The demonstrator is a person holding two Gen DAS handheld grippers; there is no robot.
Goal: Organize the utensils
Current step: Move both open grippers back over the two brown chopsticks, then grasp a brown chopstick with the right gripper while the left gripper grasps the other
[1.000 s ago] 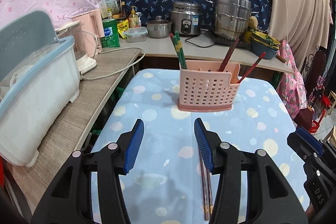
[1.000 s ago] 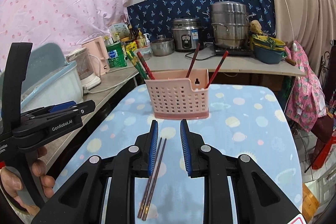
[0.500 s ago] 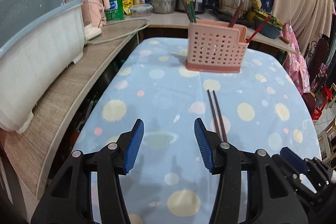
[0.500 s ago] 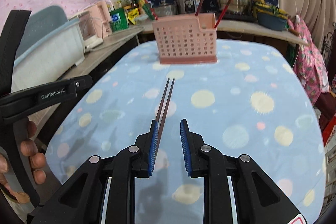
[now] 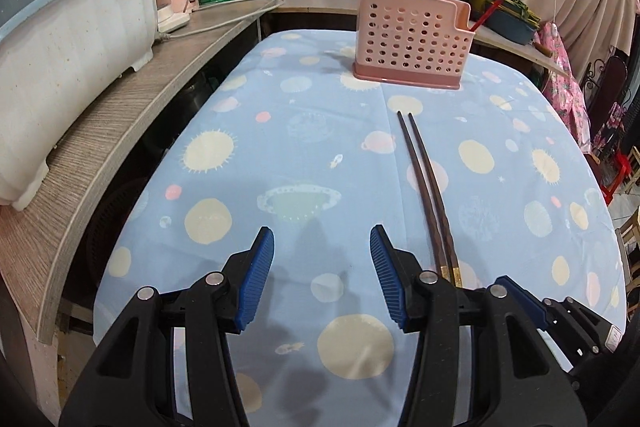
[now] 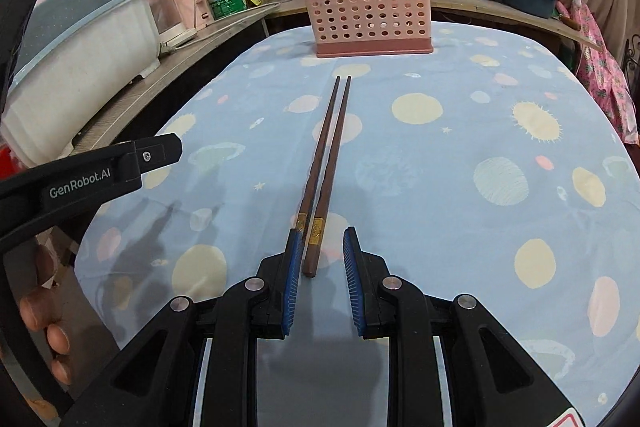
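Over the last second both grippers had pulled back toward the near edge of the table, so the pair of dark chopsticks (image 6: 326, 155) that had lain under the right gripper (image 6: 319, 281) now stretched out ahead of it, their thick ends just between its parted fingers, which gripped nothing; this looked like lining up to grasp those ends. The left gripper (image 5: 322, 277) hung with its fingers wide apart and empty, the chopsticks just to its right. Far ahead stood the pink utensil basket (image 6: 370, 13), already holding other chopsticks, on a blue tablecloth (image 6: 460, 155) with pale dots, a cluttered kitchen counter (image 5: 132, 107) left and behind.
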